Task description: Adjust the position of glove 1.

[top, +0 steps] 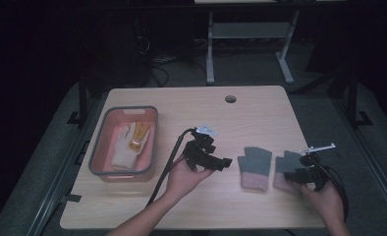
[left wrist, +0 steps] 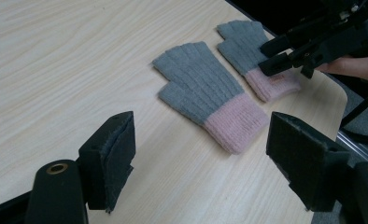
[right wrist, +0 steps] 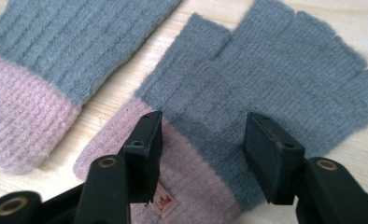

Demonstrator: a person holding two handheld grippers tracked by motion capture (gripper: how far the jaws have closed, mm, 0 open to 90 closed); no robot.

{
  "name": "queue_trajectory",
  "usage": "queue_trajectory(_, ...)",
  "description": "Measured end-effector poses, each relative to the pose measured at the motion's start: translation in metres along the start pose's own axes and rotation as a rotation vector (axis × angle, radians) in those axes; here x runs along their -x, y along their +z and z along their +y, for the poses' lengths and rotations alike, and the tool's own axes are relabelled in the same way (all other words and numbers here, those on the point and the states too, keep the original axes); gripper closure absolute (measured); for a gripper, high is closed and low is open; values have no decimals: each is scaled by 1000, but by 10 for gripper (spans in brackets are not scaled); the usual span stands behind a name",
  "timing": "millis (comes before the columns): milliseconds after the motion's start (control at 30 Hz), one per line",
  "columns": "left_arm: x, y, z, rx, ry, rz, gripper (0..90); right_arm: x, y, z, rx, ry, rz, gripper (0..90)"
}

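In the red basket lies one pale glove.

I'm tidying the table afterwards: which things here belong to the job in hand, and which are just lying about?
In the job:
- right glove, under the open right gripper
- left glove, its pair
- left gripper, open, held above the table

Lying about:
- bin
- pale glove inside it

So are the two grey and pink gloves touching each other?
Apart. The left gripper view shows bare table between the near glove and far glove.
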State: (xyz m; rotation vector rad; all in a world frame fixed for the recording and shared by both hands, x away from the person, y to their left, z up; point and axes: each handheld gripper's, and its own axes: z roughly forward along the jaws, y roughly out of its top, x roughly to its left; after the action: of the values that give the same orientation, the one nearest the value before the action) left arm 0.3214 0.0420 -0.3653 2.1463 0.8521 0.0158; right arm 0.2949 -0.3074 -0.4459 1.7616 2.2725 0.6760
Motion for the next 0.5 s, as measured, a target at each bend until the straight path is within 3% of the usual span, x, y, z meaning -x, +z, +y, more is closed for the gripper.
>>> queue_trajectory(233,0,4,-2,-5,-8,3,239,-1,1,-6,34,21,19,572)
queue_trajectory(500,-1,14,-11,-17,-25,-5,239,-2,1,-6,31,30,36,695)
